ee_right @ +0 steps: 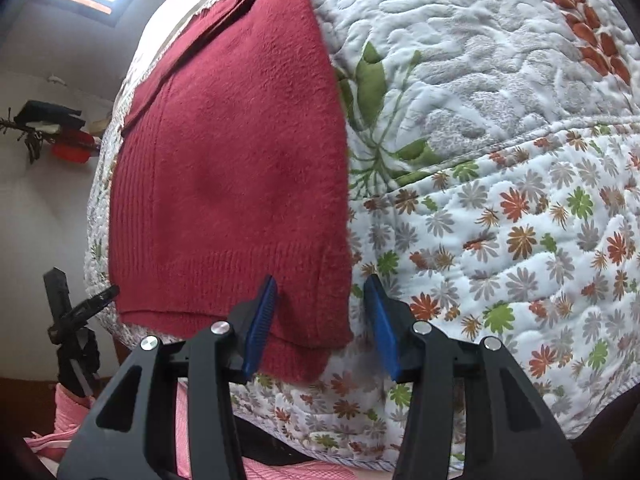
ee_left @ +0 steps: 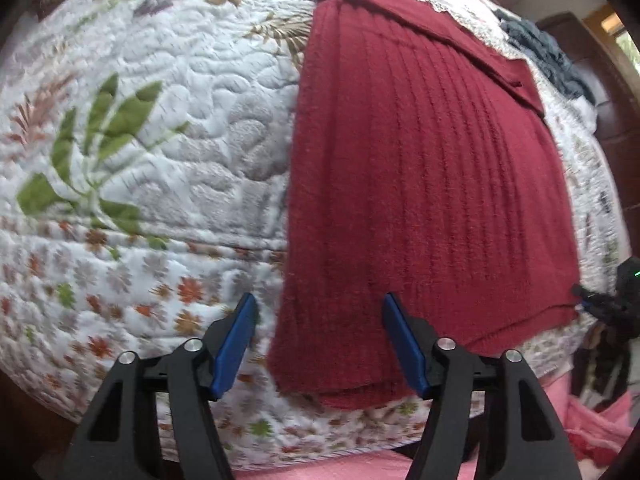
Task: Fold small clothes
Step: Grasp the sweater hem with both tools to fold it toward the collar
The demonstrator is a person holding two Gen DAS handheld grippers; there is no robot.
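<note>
A dark red knit sweater (ee_left: 432, 168) lies flat on a floral quilted bedspread (ee_left: 160, 160), its hem toward me and a sleeve folded across its far end. My left gripper (ee_left: 320, 308) stands open over the sweater's near left hem corner, one blue finger on each side of the left edge. In the right wrist view the same sweater (ee_right: 232, 168) fills the left half. My right gripper (ee_right: 322, 292) is open astride its near right hem corner, with nothing pinched. The other gripper (ee_right: 76, 312) shows at the far left, by the hem's opposite corner.
The quilt (ee_right: 500, 200) drapes over the near bed edge. A grey-blue garment (ee_left: 548, 60) lies at the far right of the bed. Pink cloth (ee_right: 72, 412) sits below the bed edge. A dark wooden headboard (ee_left: 600, 92) stands at the right.
</note>
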